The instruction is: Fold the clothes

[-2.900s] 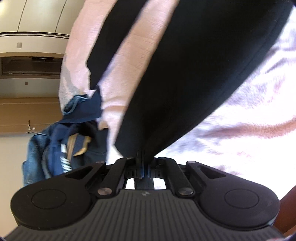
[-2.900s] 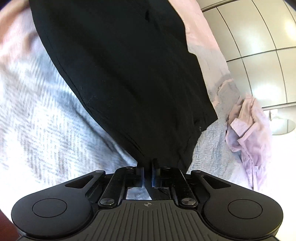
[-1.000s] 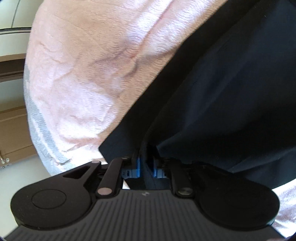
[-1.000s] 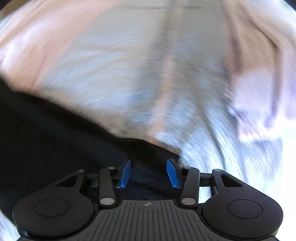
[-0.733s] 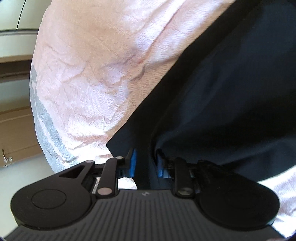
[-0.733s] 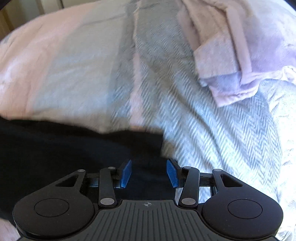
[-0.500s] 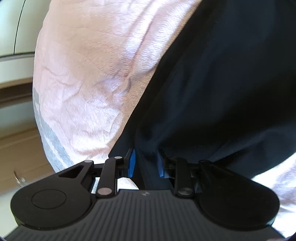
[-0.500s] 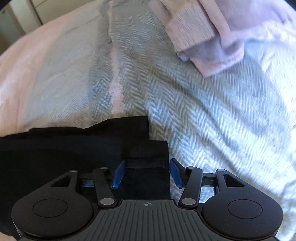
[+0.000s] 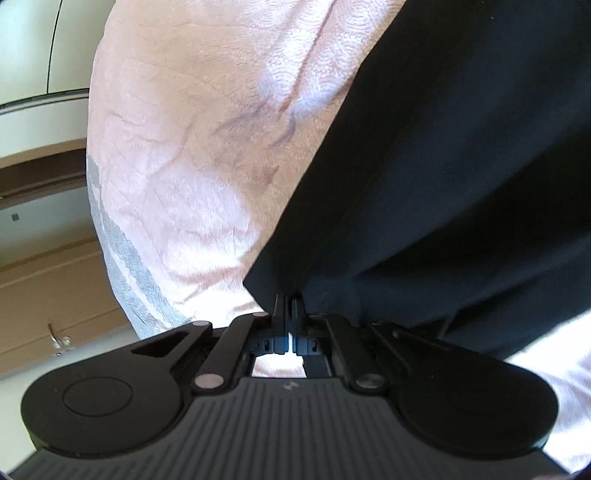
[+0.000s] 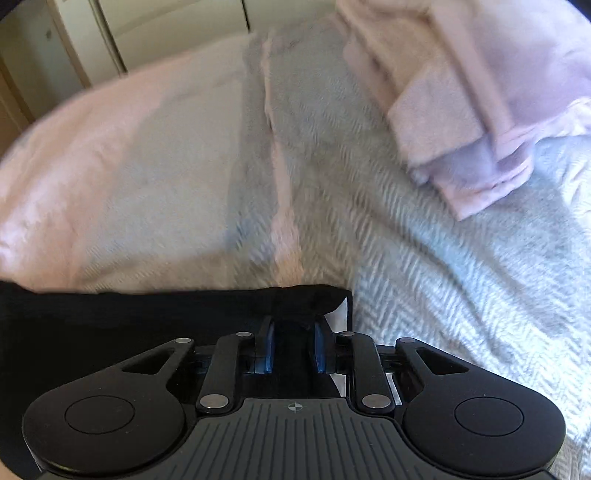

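Observation:
A black garment (image 9: 461, 166) lies spread over the pink bedspread (image 9: 192, 147) and fills the right of the left wrist view. My left gripper (image 9: 290, 301) is shut on the garment's near edge, with a thin fold of cloth pinched between the jaws. In the right wrist view the same black garment (image 10: 129, 321) lies along the lower left, its corner bunched up. My right gripper (image 10: 293, 332) straddles that corner. Its jaws are closing, the cloth sits between the blue pads (image 10: 267, 349), and a gap still shows.
A grey herringbone blanket (image 10: 443, 277) covers the bed's right part. A pile of pale pink clothing (image 10: 480, 110) lies on it at the upper right. Wooden cupboards (image 9: 44, 302) stand beyond the bed's left edge, and pale wardrobe doors (image 10: 166, 22) behind the bed.
The left jaws have closed fully on the garment's edge. The right gripper has come down over the garment's corner, and its jaws have narrowed around it.

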Available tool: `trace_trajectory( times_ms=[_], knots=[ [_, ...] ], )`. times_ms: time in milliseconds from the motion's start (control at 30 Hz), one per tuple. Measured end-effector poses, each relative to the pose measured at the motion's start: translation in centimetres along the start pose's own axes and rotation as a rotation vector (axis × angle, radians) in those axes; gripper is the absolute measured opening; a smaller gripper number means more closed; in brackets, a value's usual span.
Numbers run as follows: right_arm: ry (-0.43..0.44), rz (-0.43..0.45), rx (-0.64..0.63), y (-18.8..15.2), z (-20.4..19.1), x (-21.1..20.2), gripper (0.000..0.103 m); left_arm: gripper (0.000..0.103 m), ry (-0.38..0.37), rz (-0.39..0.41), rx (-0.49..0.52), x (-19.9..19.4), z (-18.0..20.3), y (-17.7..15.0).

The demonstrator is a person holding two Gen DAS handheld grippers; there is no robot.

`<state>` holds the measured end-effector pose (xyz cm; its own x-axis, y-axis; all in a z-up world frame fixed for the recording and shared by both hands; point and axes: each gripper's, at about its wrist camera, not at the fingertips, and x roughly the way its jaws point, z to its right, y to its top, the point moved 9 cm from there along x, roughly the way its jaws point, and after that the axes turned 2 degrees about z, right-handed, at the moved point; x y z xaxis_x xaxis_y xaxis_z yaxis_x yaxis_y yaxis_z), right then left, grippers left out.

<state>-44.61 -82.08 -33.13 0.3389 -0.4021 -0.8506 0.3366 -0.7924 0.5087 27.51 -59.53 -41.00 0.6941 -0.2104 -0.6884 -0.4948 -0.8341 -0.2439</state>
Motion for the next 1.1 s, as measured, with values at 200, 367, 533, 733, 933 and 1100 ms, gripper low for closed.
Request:
trace_trajectory(
  times_ms=[200, 367, 533, 733, 933, 1100],
  knots=[
    [-0.129, 0.017, 0.012, -0.5, 0.9, -2.8, 0.055, 0.009, 0.029, 0.02, -0.039, -1.2, -1.2, 0.3],
    [-0.129, 0.086, -0.043, -0.7, -2.4, -7.0, 0.055, 0.041, -0.002, 0.01, -0.106, -2.6, -2.7, -3.1],
    [0.017, 0.084, -0.092, -2.6, -8.9, -7.6, 0.055, 0.046, -0.015, 0.003, -0.21, -4.6, -4.0, -8.8],
    [0.161, 0.029, -0.18, -6.3, -17.4, -5.8, 0.055, 0.049, -0.088, 0.045, -0.31, -5.8, -3.5, -14.4],
    [0.221, -0.013, -0.265, -9.0, -25.8, -5.0, 0.055, 0.049, -0.213, 0.189, -0.472, -3.9, -3.9, -15.5],
    [0.177, -0.01, -0.26, -10.1, -32.3, -5.0, 0.055, 0.049, -0.315, 0.36, -0.468, 0.0, -5.2, -12.5]
  ],
)
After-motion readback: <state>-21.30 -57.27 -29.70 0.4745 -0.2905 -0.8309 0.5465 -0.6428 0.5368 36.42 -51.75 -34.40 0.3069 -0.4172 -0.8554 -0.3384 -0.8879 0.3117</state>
